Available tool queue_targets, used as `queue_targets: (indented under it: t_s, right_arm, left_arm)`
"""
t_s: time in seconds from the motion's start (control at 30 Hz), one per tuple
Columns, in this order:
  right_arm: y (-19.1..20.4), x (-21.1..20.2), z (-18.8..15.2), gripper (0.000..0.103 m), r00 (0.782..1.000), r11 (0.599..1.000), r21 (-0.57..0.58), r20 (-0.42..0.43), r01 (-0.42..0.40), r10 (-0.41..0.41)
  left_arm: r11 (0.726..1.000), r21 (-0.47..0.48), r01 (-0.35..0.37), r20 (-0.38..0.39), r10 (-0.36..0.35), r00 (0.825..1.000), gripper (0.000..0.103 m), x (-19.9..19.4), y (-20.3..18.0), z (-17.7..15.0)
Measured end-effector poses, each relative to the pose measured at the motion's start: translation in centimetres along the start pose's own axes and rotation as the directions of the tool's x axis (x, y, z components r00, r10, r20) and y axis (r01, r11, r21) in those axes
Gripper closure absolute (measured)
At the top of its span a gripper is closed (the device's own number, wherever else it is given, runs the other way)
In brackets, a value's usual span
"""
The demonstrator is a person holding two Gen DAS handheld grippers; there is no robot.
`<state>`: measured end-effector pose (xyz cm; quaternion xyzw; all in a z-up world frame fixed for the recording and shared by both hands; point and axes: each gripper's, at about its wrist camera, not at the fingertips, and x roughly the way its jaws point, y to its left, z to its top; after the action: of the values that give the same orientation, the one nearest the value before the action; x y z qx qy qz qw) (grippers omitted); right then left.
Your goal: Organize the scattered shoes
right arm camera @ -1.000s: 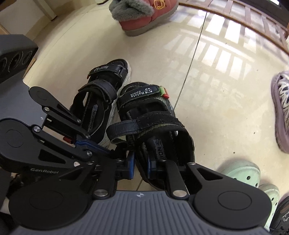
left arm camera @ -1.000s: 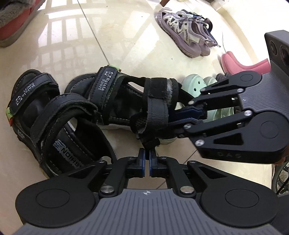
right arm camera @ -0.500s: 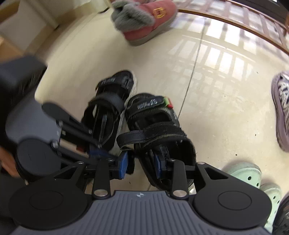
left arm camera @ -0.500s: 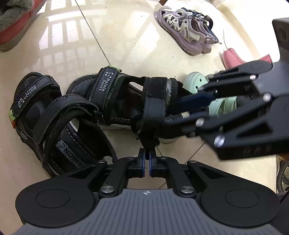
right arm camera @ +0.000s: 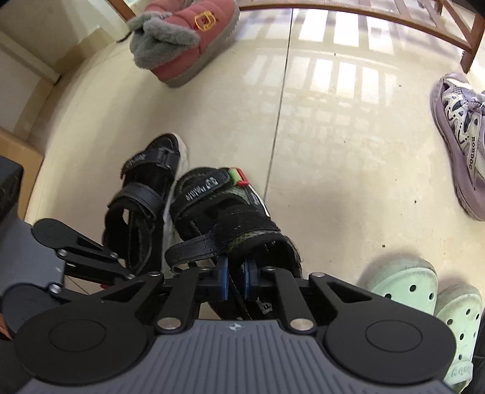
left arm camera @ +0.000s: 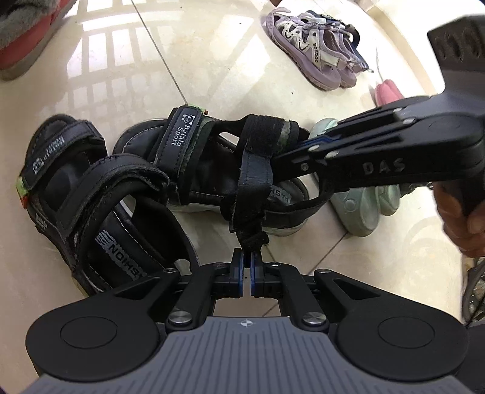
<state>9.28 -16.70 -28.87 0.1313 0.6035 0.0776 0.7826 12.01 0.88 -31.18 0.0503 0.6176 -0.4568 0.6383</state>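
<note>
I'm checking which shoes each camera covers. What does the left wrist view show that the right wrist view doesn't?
Only the left wrist view: a pink shoe and a hand on the right gripper.
Only the right wrist view: the wooden rack and a cardboard box.
Both: the black sandals, purple sandals, green clogs and fur-lined boot.
</note>
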Motion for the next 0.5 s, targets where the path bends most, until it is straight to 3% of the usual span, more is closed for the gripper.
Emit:
queue_targets:
  t_s: [0.13,0.33,0.5]
  right_arm:
    - [0.2,0.5,-0.4,0.088,1.0,1.0,-0.024,-0.019,0.009,-0.009]
    - [0.9,0.3,-0.7,0.075,0.999,0.995,-0.095,-0.03,0.008,-0.011]
    - [1.4,-0.6,-1.0,0.074,0.999,0.988,-0.154,-0.028,0.013,-0.017]
  left_arm:
    - [0.998,-0.037,0.042,-0.002,-0.043,0.999,0.099,-0.6,0.7,-0.1]
    - [0.996,-0.067,0.063,0.016,-0.062,0.998,0.099,-1.3,1.4,0.0]
    - [0.992,-0.091,0.084,0.021,-0.083,0.996,0.098,-1.2,1.8,-0.2]
